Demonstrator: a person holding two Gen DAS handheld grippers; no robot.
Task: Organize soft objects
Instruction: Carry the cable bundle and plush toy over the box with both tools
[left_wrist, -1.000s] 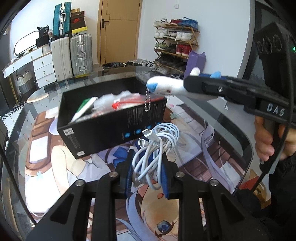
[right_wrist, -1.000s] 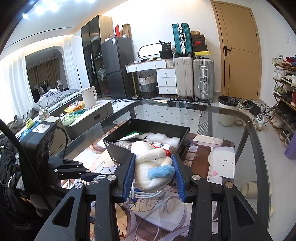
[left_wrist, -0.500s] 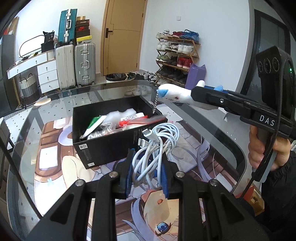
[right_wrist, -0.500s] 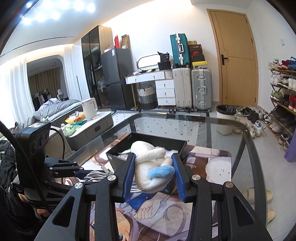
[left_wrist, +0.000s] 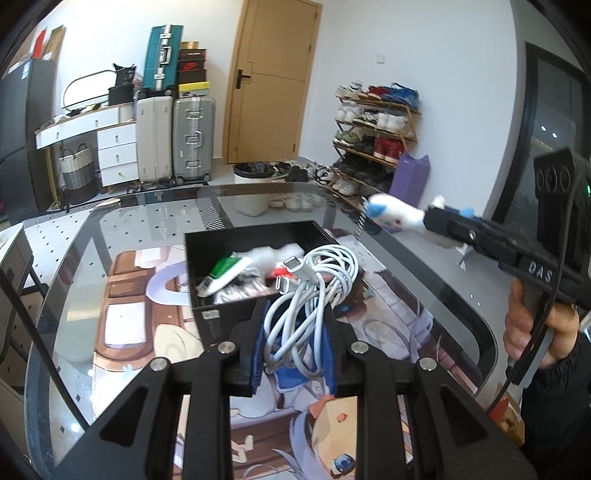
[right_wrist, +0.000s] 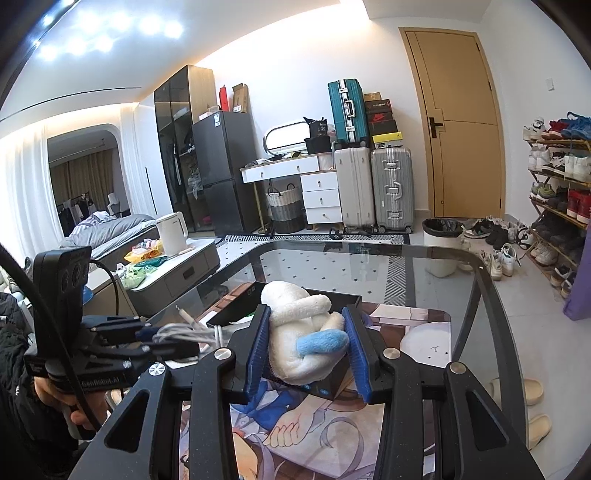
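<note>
Left claw (left_wrist: 293, 332): pinched on a coiled white cable (left_wrist: 314, 291); the loops bulge up and forward out of the blue pads, plugs toward the far side.
Right claw (right_wrist: 308, 347): pinched on a white plush toy (right_wrist: 299, 332) with a blue tail; the toy's head points away from the claw, its long axis roughly along the fingers.
Black box (left_wrist: 221, 240): open-topped, on the glass table (left_wrist: 147, 221), already holding a green-and-white item and white soft things.
Box relative to left claw: directly ahead and below; the cable overlaps the box's near right corner in the left wrist view.
Box relative to right claw: ahead and beneath the toy, mostly hidden behind it in the right wrist view.
Toy in left view: held in the air to the right of the box, beyond its far right corner, with a small chain (left_wrist: 361, 221) hanging from its head end.
Nearer hand (judgement): the left, whose cable hangs almost above the box opening.
Coming move (judgement): carry forward, lower, then release.
</note>
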